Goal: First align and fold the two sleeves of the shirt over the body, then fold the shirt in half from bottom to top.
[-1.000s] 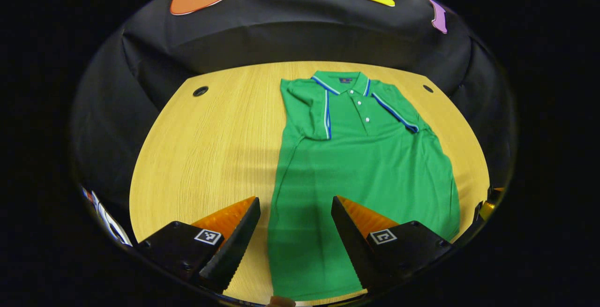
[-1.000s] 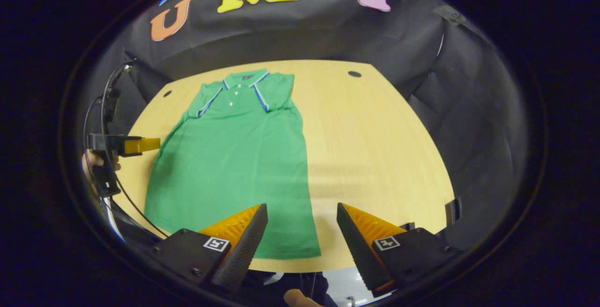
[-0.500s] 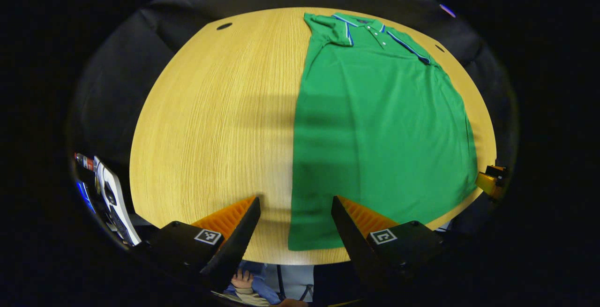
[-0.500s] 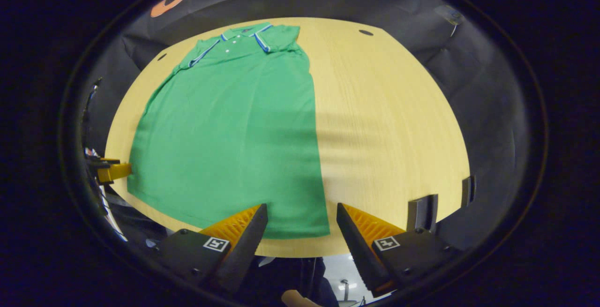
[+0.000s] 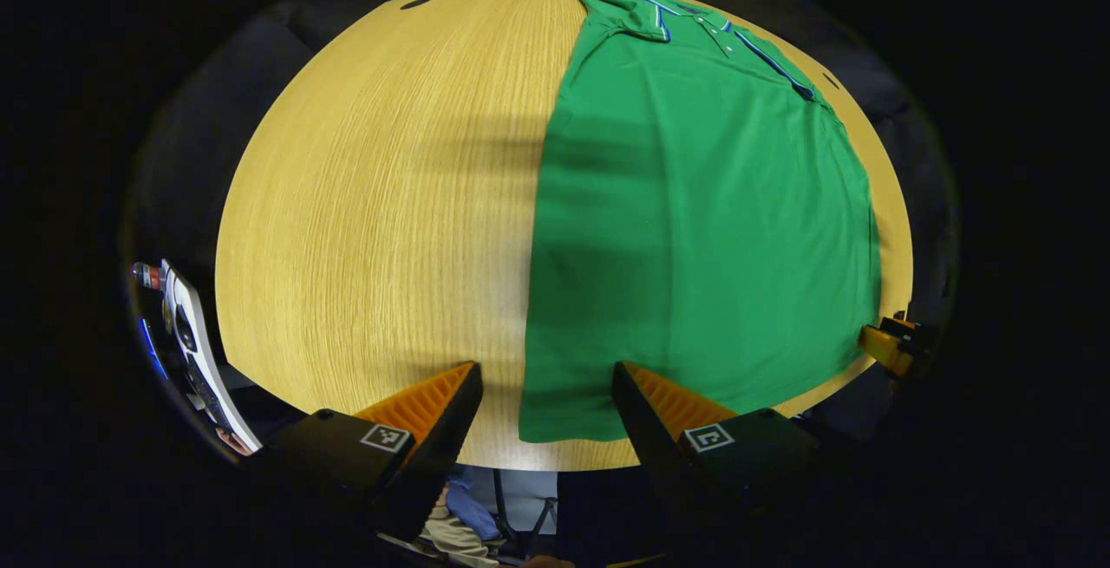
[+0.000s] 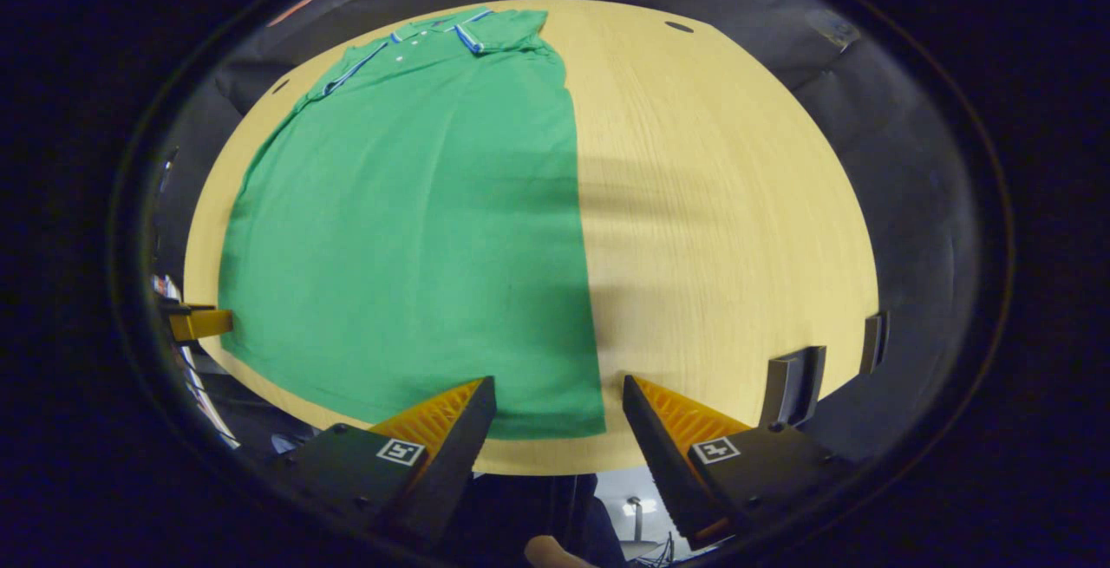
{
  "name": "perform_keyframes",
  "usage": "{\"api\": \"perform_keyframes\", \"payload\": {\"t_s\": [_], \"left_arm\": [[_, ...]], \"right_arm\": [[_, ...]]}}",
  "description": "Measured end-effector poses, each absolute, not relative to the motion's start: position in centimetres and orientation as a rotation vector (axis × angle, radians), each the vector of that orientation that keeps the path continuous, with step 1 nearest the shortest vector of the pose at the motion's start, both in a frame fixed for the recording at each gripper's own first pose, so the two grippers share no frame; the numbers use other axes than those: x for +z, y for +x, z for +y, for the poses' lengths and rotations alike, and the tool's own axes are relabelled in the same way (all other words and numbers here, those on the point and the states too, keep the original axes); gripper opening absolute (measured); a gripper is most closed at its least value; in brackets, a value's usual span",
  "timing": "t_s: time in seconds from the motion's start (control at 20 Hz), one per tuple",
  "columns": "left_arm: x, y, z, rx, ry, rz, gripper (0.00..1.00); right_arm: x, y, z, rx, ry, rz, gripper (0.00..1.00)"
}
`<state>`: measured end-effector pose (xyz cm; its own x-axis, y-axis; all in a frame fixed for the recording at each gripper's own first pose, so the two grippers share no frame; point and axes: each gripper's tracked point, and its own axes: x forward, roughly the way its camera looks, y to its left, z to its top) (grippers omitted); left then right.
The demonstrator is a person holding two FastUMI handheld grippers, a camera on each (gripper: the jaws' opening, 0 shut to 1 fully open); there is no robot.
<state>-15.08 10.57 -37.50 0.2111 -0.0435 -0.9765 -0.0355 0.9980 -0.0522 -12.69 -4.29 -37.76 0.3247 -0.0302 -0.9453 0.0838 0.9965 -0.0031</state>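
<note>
- Polo shirt point(image 5: 694, 230), green with blue-and-white trim at collar and sleeve hems, lies flat on a round wooden table point(image 5: 373, 204), collar at the far side, bottom hem at the near edge.
- Both sleeves lie folded in over the body, so the side edges run straight; the knit cloth looks smooth, with faint creases.
- Pale wood grain runs front to back; bare tabletop stretches wide on either side of the shirt, and a small dark hole point(image 5: 415, 3) sits near the far rim.
- Black cloth wall point(image 6: 910, 160) curves behind the table.
- Left gripper point(image 5: 545, 399) hovers over the hem's left corner, fingers spread wide, holding nothing.
- Right gripper point(image 6: 559, 408) hovers over the hem's right corner, fingers likewise wide apart and empty.
</note>
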Motion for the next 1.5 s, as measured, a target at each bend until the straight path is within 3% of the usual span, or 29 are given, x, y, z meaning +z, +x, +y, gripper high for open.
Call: {"api": "perform_keyframes", "payload": {"t_s": [0.35, 0.5, 0.55, 0.65, 0.7, 0.8, 0.85, 0.9, 0.95, 1.05, 1.45, 1.5], "left_arm": [[-37.5, -15.0, 10.3, -0.018, -0.064, 1.450, 1.00], [-37.5, -15.0, 9.2, -0.040, -0.045, 1.440, 0.84], [-37.5, -14.8, 8.8, -0.051, -0.033, 1.435, 0.79], [-37.6, -14.8, 8.2, -0.064, -0.021, 1.435, 0.53], [-37.6, -14.8, 8.0, -0.061, -0.026, 1.437, 0.47], [-37.4, -14.7, 7.6, -0.049, -0.047, 1.434, 0.33], [-37.6, -14.7, 7.4, -0.054, -0.044, 1.432, 0.22], [-37.5, -14.6, 7.1, -0.060, -0.042, 1.429, 0.19], [-37.6, -14.5, 7.0, -0.056, -0.037, 1.426, 0.11], [-37.6, -14.4, 6.8, -0.069, 0.001, 1.422, 0.04], [-35.9, -14.0, 6.2, -0.092, -0.031, 1.361, 0.03], [-35.4, -13.8, 6.2, -0.098, -0.036, 1.351, 0.03]], "right_arm": [[-37.9, -12.4, -4.0, -0.045, 0.048, 1.328, 0.92], [-38.0, -12.3, -3.8, -0.031, 0.031, 1.350, 0.93], [-37.8, -12.2, -3.6, -0.024, 0.021, 1.354, 0.84], [-37.7, -12.1, -3.4, -0.018, 0.016, 1.357, 0.62], [-37.8, -12.2, -3.4, -0.019, 0.014, 1.360, 0.43], [-37.8, -12.2, -3.5, -0.017, 0.016, 1.368, 0.40], [-37.6, -11.7, -3.8, -0.036, 0.044, 1.348, 0.46], [-37.5, -12.0, -3.7, -0.053, 0.084, 1.363, 0.02], [-37.8, -11.8, -3.7, -0.049, 0.097, 1.364, 0.02], [-37.7, -11.8, -3.6, -0.031, 0.092, 1.367, 0.04], [-35.9, -12.3, -3.4, 0.012, 0.109, 1.302, 0.01], [-35.3, -12.2, -3.5, 0.014, 0.116, 1.289, 0.04]]}}
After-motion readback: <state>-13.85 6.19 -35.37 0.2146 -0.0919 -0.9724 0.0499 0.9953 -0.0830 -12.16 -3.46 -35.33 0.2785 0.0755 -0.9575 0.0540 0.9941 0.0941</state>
